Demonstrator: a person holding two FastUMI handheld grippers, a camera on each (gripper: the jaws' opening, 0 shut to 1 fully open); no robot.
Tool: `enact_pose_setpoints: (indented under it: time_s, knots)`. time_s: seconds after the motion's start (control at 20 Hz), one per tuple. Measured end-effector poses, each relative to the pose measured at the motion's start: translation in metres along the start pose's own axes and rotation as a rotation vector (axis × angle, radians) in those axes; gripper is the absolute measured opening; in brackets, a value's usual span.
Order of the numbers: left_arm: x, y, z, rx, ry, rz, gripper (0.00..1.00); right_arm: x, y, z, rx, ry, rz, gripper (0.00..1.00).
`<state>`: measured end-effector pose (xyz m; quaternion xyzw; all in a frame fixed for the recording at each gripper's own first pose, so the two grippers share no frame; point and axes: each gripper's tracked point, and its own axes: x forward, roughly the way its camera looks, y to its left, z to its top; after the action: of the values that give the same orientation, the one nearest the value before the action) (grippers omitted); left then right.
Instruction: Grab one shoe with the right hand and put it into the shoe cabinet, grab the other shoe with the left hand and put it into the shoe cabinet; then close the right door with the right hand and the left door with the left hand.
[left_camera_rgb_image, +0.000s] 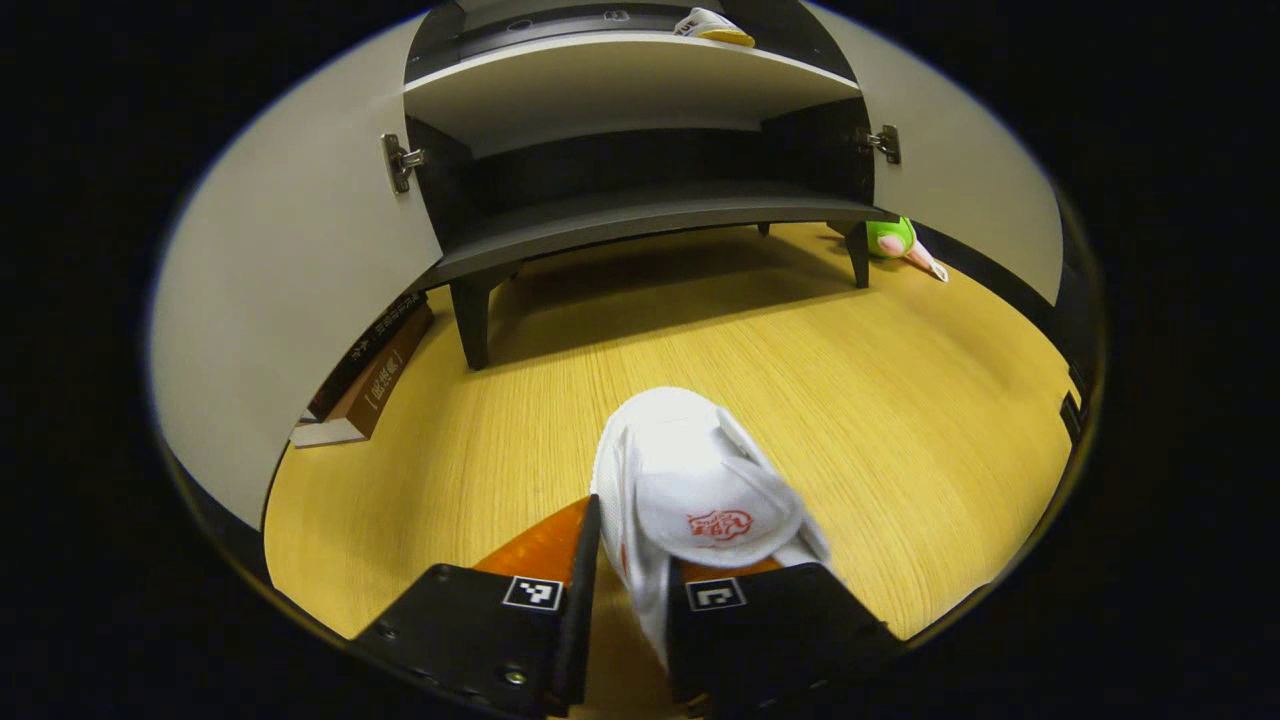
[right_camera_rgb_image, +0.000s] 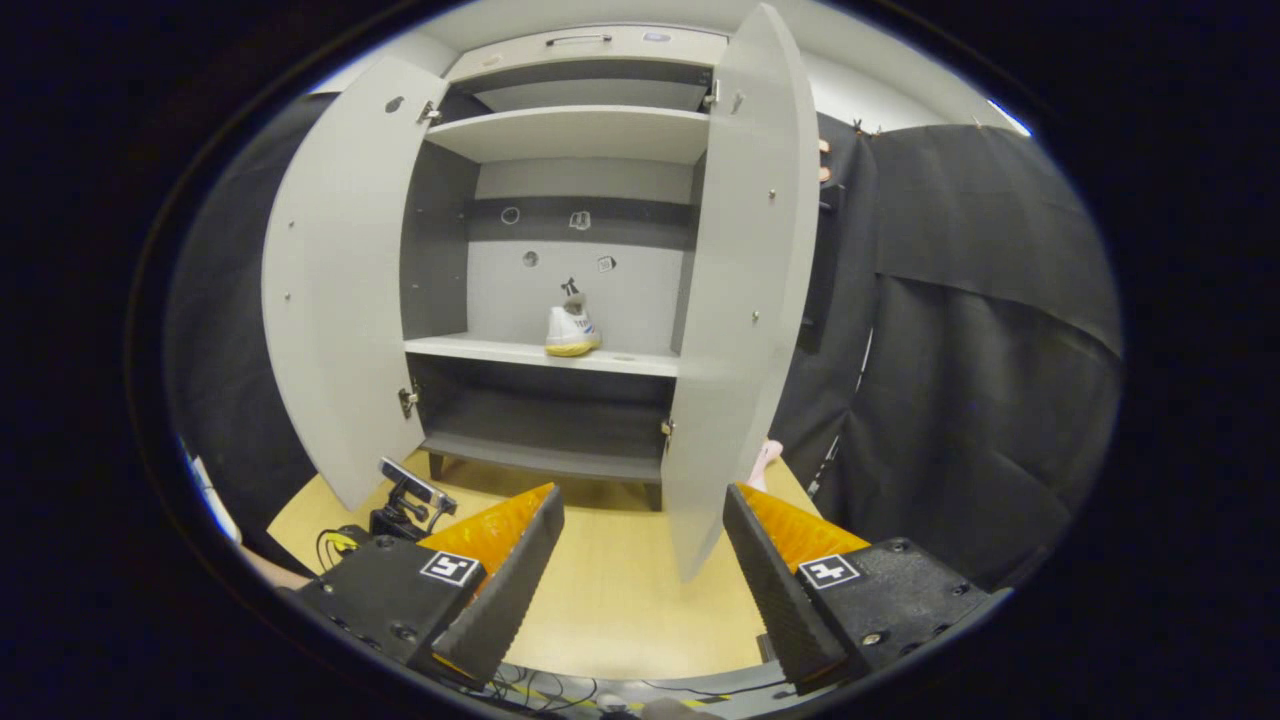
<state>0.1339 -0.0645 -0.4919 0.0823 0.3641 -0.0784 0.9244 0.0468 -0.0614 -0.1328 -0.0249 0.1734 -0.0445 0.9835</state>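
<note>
The shoe cabinet (right_camera_rgb_image: 560, 300) stands with both doors wide open, and it is the biggest thing here. Its left door (right_camera_rgb_image: 335, 290) and right door (right_camera_rgb_image: 745, 290) swing out toward the room, so the shelves between them are easy to see. In the right gripper view, one shoe (right_camera_rgb_image: 571, 330) stands already on the middle shelf (right_camera_rgb_image: 480, 348), toward the right side of it, with its sole pale yellow. In the left gripper view the same shelf shows from below, and the edge of this shoe looks over its rim at the top.

The cabinet rests on a wooden worktop (left_camera_rgb_image: 900, 400). On it, beside the left door, lie some books (left_camera_rgb_image: 375, 375) in a low pile. Behind the right leg of the cabinet a small green and pink toy (left_camera_rgb_image: 895, 240) lies on the wood.

The left gripper (left_camera_rgb_image: 630, 590) is low over the worktop, and its jaws are clamped on the second shoe (left_camera_rgb_image: 690, 490), a white slipper with a red print, pointing toward the cabinet. The right gripper (right_camera_rgb_image: 640, 560) hangs in front of the cabinet with its jaws wide apart and nothing between them.
</note>
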Motion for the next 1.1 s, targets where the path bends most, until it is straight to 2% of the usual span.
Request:
enact_pose_setpoints:
  time_s: [0.05, 0.1, 0.15, 0.2, 0.25, 0.3, 0.35, 0.7, 0.85, 1.1]
  knots:
    - [-0.003, -0.001, 0.001, -0.003, 0.005, -0.008, 0.22, 0.001, 0.001, 0.001, 0.004, -0.002, 0.005, 1.0]
    - [-0.003, -0.001, 0.003, -0.006, 0.01, -0.012, 0.06, 0.002, 0.002, 0.002, 0.009, -0.003, 0.012, 1.0]
    - [-0.005, -0.003, 0.0, -0.024, 0.044, -0.029, 0.14, 0.003, 0.003, 0.003, 0.011, -0.007, 0.019, 1.0]
    - [-0.008, -0.004, 0.0, -0.044, 0.059, -0.036, 0.04, 0.004, 0.002, 0.006, 0.011, -0.015, 0.023, 1.0]
    - [-0.012, -0.003, 0.006, -0.059, 0.063, -0.034, 0.12, 0.005, 0.003, 0.009, 0.008, -0.025, 0.027, 1.0]
    - [-0.019, -0.001, 0.014, -0.067, 0.052, -0.028, 0.02, 0.005, 0.003, 0.013, 0.007, -0.037, 0.033, 1.0]
    - [-0.027, 0.0, 0.025, -0.069, 0.034, -0.024, 0.12, 0.007, 0.003, 0.016, 0.006, -0.046, 0.04, 1.0]
    - [-0.106, 0.02, 0.13, -0.11, -0.12, -0.001, 0.12, 0.013, 0.022, 0.039, 0.037, -0.116, 0.14, 1.0]
    - [-0.126, 0.03, 0.177, -0.137, -0.171, 0.006, 0.12, 0.016, 0.029, 0.053, 0.043, -0.158, 0.181, 1.0]
    - [-0.151, 0.039, 0.261, -0.116, -0.277, 0.049, 0.12, 0.026, 0.038, 0.065, 0.049, -0.186, 0.228, 1.0]
